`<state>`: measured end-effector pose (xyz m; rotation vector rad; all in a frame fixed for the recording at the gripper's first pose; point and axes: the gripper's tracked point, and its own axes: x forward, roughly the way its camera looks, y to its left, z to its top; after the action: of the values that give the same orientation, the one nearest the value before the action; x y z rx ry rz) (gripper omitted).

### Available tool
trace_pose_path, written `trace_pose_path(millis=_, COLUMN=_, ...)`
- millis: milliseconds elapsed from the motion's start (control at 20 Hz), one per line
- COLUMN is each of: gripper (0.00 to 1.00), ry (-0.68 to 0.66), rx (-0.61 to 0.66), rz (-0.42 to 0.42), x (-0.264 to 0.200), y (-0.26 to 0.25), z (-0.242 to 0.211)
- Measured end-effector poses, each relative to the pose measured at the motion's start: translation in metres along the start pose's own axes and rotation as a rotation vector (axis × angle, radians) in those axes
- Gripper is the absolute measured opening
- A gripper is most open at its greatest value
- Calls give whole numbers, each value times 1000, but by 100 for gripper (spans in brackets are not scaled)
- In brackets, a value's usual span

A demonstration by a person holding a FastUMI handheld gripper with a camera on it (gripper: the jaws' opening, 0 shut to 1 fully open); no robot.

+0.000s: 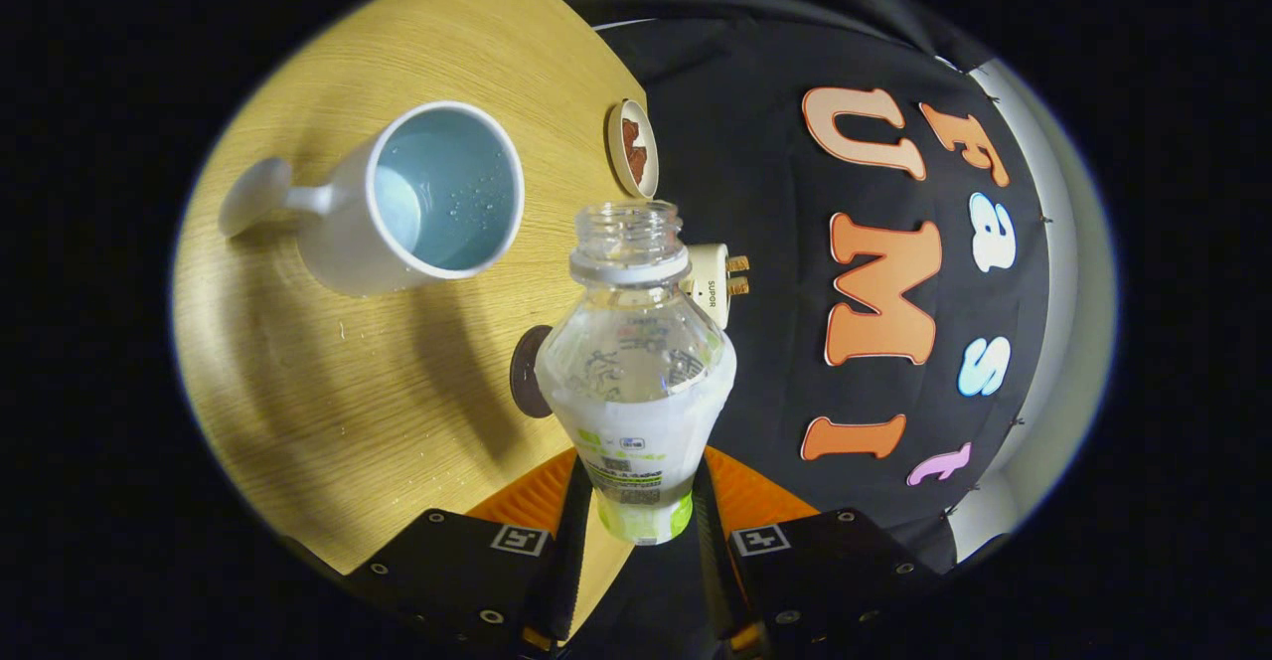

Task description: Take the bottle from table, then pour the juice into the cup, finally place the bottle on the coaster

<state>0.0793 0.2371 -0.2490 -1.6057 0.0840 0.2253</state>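
My gripper (pixel 636 506) is shut on a clear plastic bottle (pixel 636 362) with a white and green label, both fingers pressing its lower body. The bottle has no cap and its open mouth points away from me, above the table. The whole view is rolled to one side. Beyond the fingers and to the left of the bottle stands a white mug (pixel 417 198) with a pale blue inside, holding a little liquid with droplets on its wall. A dark round coaster (pixel 527 372) lies on the wooden table, partly hidden behind the bottle's shoulder.
The round wooden table (pixel 378 392) carries a few spilled drops near the mug. A small round dish (pixel 632 148) with something brown in it sits near the table's rim. A white plug adapter (pixel 717 282) lies just behind the bottle's neck. The black booth wall rises beyond.
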Motion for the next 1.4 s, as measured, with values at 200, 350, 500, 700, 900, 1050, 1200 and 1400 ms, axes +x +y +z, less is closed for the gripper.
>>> trace_pose_path(millis=200, gripper=53, ry=-2, rx=-52, rz=-9, x=3, y=-6, z=-2)
trace_pose_path(millis=350, gripper=53, ry=-12, rx=-76, rz=-14, x=5, y=-12, z=2)
trace_pose_path(millis=500, gripper=53, ry=-27, rx=-98, rz=-15, x=5, y=-11, z=9)
trace_pose_path(millis=700, gripper=53, ry=-36, rx=-133, rz=-9, x=7, y=-8, z=9)
trace_pose_path(millis=900, gripper=53, ry=-48, rx=-155, rz=-8, x=8, y=-8, z=11)
trace_pose_path(millis=1050, gripper=53, ry=-53, rx=-172, rz=-5, x=9, y=-8, z=12)
trace_pose_path(millis=1200, gripper=52, ry=-60, rx=-205, rz=-6, x=10, y=-9, z=11)
trace_pose_path(millis=1400, gripper=53, ry=-62, rx=-231, rz=-4, x=11, y=-11, z=12)
